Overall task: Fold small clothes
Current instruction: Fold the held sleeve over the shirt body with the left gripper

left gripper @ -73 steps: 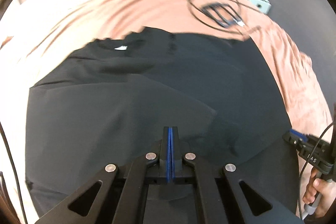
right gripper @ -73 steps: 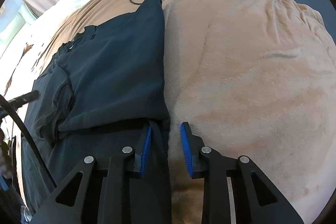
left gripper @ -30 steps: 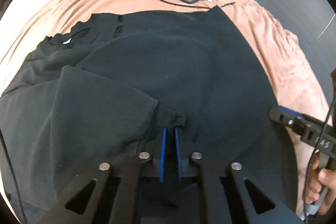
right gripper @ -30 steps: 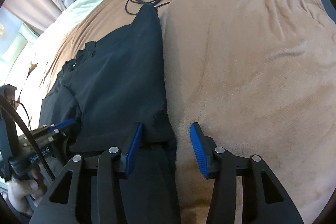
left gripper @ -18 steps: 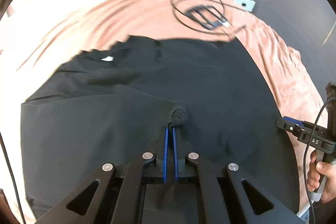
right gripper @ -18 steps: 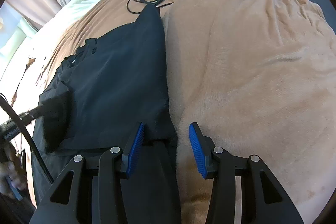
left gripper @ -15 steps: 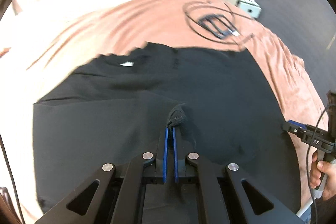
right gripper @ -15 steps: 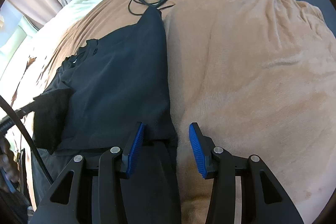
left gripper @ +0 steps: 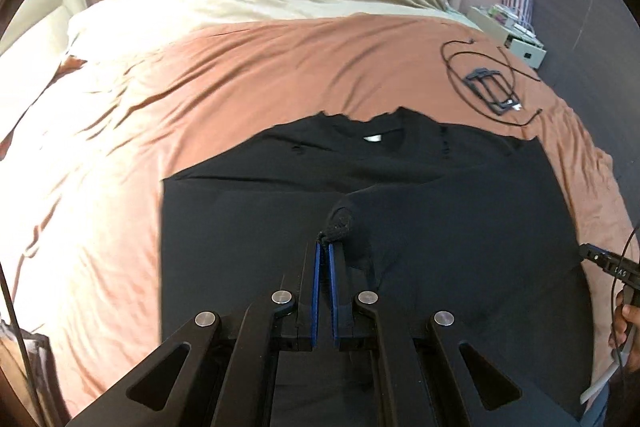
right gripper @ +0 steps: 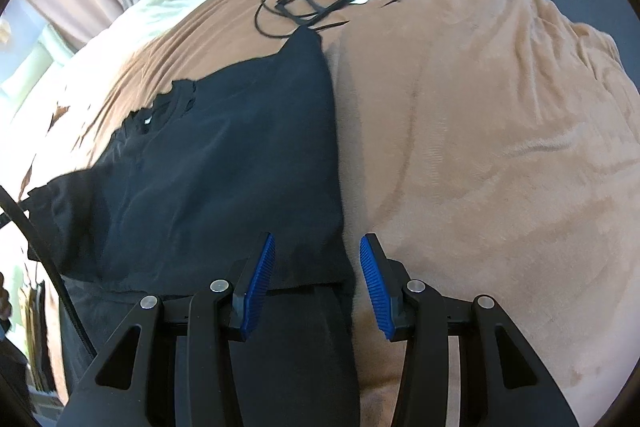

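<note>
sleeve cuff lifted over the black shirt (left gripper: 460,211)

our left gripper (left gripper: 325,255) pinches the cuff (left gripper: 339,223), shirt's long axis running to the bed's (left gripper: 248,75) far edge; right gripper (right gripper: 316,255) spread astride the shirt's right edge.

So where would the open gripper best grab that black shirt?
Probably the black shirt's folded side edge, which lies between the right gripper's open pads. Come down from above, straddling the edge where it meets the brown blanket: it lies flat and straight, so it pinches cleanly.
</note>
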The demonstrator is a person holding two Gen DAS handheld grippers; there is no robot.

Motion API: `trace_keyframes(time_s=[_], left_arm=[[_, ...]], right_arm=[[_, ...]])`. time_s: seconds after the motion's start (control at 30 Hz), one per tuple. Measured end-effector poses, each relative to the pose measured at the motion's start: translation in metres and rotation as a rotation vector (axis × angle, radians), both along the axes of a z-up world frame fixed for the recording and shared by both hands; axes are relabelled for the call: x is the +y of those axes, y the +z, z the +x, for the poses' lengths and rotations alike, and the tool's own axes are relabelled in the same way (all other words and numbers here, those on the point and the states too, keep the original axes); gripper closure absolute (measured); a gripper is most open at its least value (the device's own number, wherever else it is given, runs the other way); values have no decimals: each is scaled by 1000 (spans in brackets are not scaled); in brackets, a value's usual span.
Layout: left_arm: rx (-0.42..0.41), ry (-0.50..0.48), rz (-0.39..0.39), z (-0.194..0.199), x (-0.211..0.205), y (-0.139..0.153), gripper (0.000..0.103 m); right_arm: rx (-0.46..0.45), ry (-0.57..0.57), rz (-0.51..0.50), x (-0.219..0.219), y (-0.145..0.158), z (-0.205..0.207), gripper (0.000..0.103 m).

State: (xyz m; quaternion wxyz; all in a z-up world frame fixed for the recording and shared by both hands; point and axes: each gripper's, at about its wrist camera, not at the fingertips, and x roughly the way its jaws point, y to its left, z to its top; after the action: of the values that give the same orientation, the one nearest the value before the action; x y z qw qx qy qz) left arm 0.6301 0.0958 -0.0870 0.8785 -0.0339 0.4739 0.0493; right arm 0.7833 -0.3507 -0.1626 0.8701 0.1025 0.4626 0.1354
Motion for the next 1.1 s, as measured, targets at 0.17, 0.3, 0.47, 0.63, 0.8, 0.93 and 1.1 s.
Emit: trace_keyframes(time_s=[0.17,0.3,0.47,0.63,0.8,0.93,1.1], left_arm=[[22,62,-13,-9,34,-13,99],[52,96,22,-8,50,-35,100],[98,129,-22,-4,65,-67,100],[107,154,-82,-8,72,-82,99],[110,155,-182,-14,81,-85,61],[118,148,-240,-21,77,-93,45],[210,132,-318,-23,66,-120,48]], right_arm=[[36,3,-47,6,-14,5,61],[56,-2,-31,2,-20,9,61],[57,-4,-20,1,-17,9,61],[16,1,24,-8,-1,-1,61],[15,39,-10,-10,-2,-14,61],[33,64,-22,-10,-11,-19,61],[39,93,-16,-9,-16,-21,61]])
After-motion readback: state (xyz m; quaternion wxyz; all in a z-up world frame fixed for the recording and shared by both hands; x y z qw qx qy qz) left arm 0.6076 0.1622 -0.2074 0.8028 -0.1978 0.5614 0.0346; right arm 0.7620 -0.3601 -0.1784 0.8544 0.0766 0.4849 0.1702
